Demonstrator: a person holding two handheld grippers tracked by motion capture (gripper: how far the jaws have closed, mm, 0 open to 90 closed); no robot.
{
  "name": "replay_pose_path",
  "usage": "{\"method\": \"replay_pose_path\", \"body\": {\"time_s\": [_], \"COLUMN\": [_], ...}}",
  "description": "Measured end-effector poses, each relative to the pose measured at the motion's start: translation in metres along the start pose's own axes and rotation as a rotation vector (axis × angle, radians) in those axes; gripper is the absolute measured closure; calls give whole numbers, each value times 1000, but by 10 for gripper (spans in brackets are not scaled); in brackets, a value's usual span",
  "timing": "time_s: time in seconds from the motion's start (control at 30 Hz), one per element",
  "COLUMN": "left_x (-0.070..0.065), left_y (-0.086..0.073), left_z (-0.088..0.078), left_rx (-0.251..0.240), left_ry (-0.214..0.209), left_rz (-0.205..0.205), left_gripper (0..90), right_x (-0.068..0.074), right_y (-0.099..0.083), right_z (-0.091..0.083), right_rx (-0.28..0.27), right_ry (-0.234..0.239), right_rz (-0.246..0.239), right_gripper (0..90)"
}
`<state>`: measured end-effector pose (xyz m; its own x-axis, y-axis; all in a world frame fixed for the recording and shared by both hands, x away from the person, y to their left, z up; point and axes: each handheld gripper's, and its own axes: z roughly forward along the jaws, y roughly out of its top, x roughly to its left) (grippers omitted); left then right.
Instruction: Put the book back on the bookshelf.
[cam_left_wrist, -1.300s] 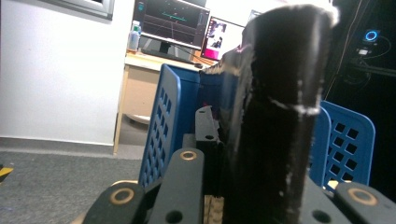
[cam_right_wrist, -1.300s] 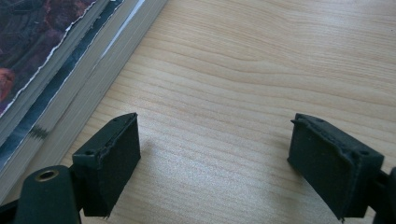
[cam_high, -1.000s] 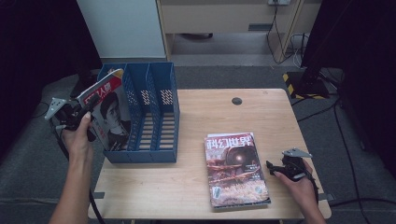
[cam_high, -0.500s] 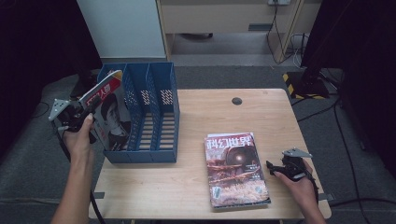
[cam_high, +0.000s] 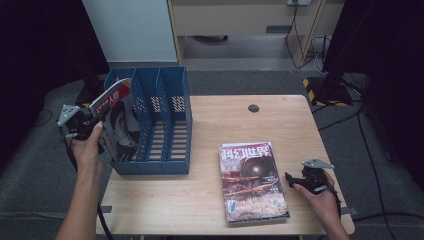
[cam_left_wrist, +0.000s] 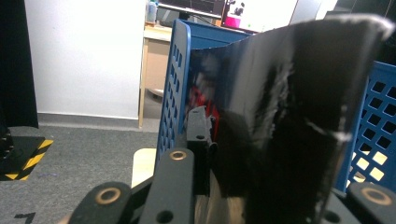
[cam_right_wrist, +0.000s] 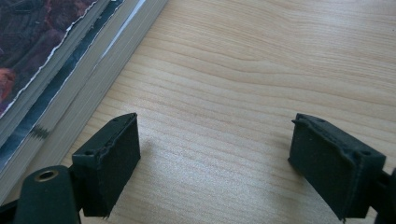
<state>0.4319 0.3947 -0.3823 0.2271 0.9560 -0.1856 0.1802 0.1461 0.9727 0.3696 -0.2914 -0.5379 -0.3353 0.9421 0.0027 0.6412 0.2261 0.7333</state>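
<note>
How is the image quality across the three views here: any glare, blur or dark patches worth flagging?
High view: evenly lit wooden table, surroundings falling into darkness. Left gripper view: the glossy dark magazine sits close to the lens, soft and streaked with glare, and the blue plastic file rack behind it is slightly blurred. Right gripper view: sharp wood grain, soft shadows under the right gripper.

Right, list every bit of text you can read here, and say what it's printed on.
"科幻世界": title across the top of the magazine stack's cover.
Small print at that cover's bottom: too small to read.
Red band with white characters on the magazine in the left gripper: tilted and blurred, unreadable.
File rack, table: no text.
</note>
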Motion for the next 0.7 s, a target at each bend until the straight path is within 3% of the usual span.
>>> {"method": "replay_pose_path", "body": {"time_s": [0.2, 0.27, 0.37, 0.57, 0.7], "left_x": [-3, 0, 6, 13, 13], "left_y": [1, 2, 4, 6, 9], "left_z": [-3, -9, -14, -20, -20], "left_rx": [-8, -72, -121, -167, -182], "left_ry": [12, 7, -12, -28, -31], "left_rz": [29, -1, -32, -70, -65], "left_gripper": [842, 847, 853, 857, 857], "right_x": [0, 0, 0, 0, 0], "right_y": [0, 0, 0, 0, 0], "right_z": [0, 0, 0, 0, 0], "right_rx": [1, 1, 1, 1, 0], "right_ry": [1, 1, 1, 1, 0], "right_rz": [1, 1, 1, 1, 0], "right_gripper": [162, 162, 162, 162, 162]}}
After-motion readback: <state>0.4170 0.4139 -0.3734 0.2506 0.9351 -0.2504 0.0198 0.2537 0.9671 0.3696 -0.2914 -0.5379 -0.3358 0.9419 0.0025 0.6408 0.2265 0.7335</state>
